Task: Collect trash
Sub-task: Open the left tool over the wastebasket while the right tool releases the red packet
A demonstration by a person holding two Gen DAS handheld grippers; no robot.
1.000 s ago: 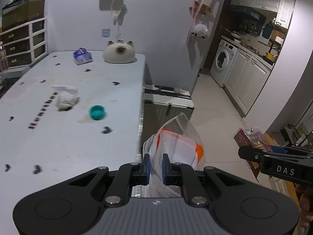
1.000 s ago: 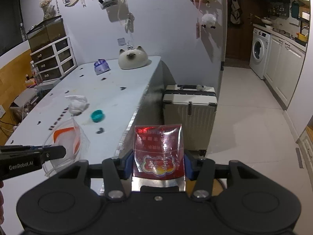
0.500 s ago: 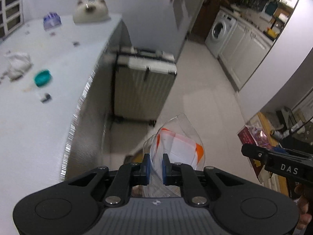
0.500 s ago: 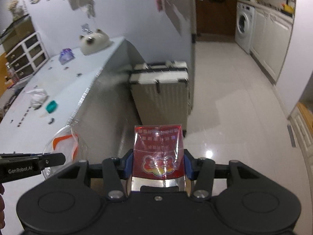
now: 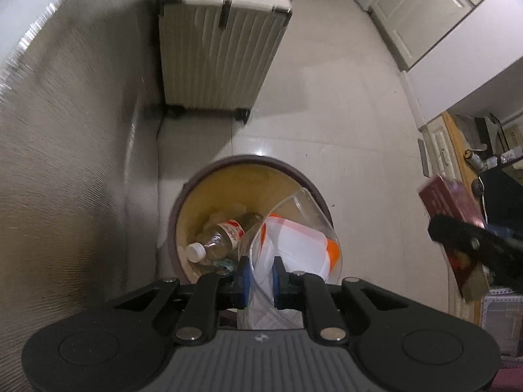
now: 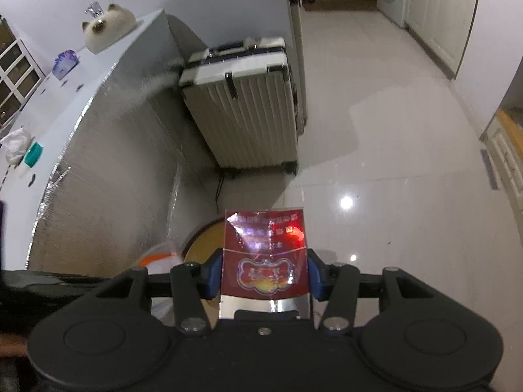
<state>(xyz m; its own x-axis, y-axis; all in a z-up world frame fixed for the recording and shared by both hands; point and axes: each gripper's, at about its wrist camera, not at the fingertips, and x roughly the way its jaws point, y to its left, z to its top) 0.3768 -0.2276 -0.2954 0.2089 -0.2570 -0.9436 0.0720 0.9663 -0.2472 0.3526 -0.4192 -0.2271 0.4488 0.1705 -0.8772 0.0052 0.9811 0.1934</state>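
Trash bin (image 5: 228, 176) below; left tool (image 5: 258, 277) opening around clear bag (image 5: 294, 238); right tool (image 6: 264, 274) pinching red packet (image 6: 264, 248).

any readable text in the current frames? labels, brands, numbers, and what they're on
Nothing reads cleanly.
Red snack packet between the right gripper pads: rows of characters near its top, blurred by glare, not readable.
Plastic bottle in the trash bin: red and white label, print too small to read.
Clear bag with orange and white print between the opening jaws of the left gripper: no lettering visible.
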